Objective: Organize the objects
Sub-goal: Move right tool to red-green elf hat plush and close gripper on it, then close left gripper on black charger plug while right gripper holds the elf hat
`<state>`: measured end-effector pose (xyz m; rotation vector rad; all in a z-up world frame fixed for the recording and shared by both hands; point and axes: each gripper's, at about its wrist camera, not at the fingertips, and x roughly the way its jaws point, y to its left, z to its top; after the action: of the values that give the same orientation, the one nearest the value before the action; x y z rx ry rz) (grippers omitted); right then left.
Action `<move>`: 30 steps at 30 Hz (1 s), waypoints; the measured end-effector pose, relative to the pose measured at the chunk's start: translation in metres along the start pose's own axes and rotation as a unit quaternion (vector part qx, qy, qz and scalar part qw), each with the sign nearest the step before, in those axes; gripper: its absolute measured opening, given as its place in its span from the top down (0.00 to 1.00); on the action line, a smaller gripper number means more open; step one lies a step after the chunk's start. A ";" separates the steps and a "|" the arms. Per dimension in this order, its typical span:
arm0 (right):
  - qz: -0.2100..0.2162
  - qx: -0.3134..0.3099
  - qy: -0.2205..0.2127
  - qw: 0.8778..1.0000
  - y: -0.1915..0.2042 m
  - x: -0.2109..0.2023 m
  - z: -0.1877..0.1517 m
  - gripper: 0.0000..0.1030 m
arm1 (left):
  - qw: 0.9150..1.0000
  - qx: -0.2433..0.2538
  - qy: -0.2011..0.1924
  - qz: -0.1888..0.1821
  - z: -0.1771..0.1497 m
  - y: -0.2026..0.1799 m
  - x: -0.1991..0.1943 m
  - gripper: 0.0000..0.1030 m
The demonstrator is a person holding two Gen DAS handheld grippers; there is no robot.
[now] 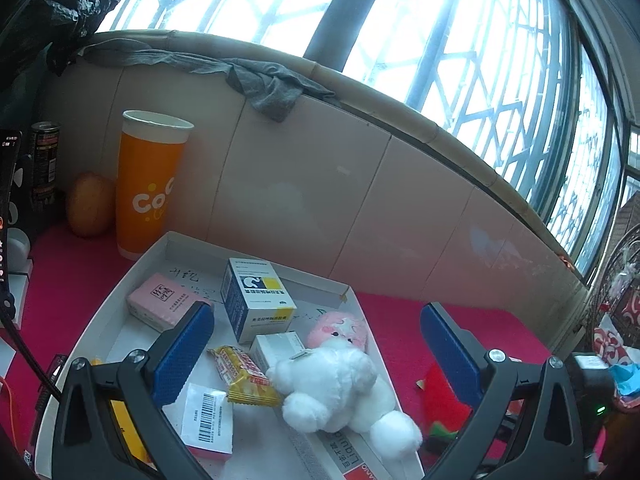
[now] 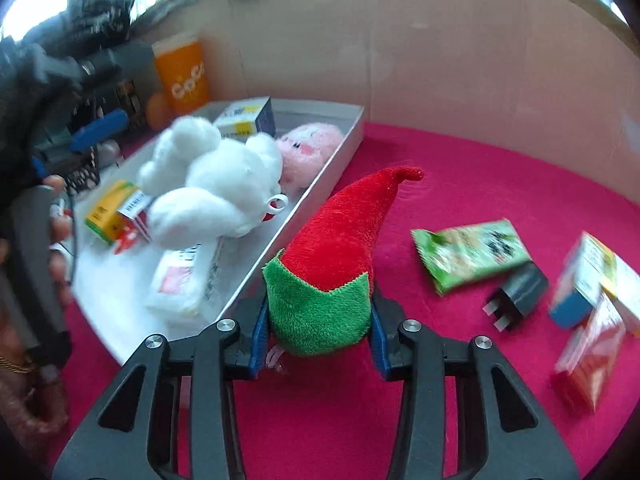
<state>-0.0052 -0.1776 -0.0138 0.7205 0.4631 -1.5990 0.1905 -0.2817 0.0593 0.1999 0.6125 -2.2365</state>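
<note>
Red-and-green plush hat (image 2: 336, 256) sits clamped between the right gripper (image 2: 318, 330) jaws, resting on the pink table (image 2: 460, 168) just right of a white tray (image 2: 320, 196). Left gripper (image 1: 316, 356) jaws stand wide open above the tray, a white teddy bear (image 1: 340, 388) lying between them.

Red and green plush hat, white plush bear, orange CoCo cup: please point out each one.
Red and green plush hat (image 2: 336, 248): right wrist view, red cone body.
White plush bear (image 1: 340, 384): left wrist view, belly.
Orange CoCo cup (image 1: 148, 184): left wrist view, orange side wall.
</note>
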 end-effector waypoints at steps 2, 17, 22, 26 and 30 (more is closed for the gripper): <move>-0.009 0.014 -0.019 1.000 -0.009 -0.020 -0.003 0.61 | 1.000 0.002 0.002 -0.005 -0.001 -0.003 0.000 0.00; -0.201 0.211 -0.003 0.957 -0.178 -0.137 -0.097 0.61 | 0.962 0.184 0.176 -0.098 -0.072 -0.149 0.043 0.00; -0.191 0.224 0.002 0.956 -0.189 -0.133 -0.106 0.61 | 0.941 0.200 0.248 -0.114 -0.096 -0.192 0.083 0.01; -0.172 0.229 0.000 0.958 -0.193 -0.125 -0.106 0.60 | 0.934 0.218 0.266 -0.095 -0.103 -0.205 0.109 0.12; -0.151 0.244 -0.004 0.958 -0.199 -0.126 -0.111 0.59 | 0.926 0.237 0.281 -0.089 -0.111 -0.214 0.128 0.22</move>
<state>-0.1738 0.0203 -0.0292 1.0488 0.1707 -2.0359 -0.0592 -0.1902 -0.0023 1.0991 0.3714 -2.4789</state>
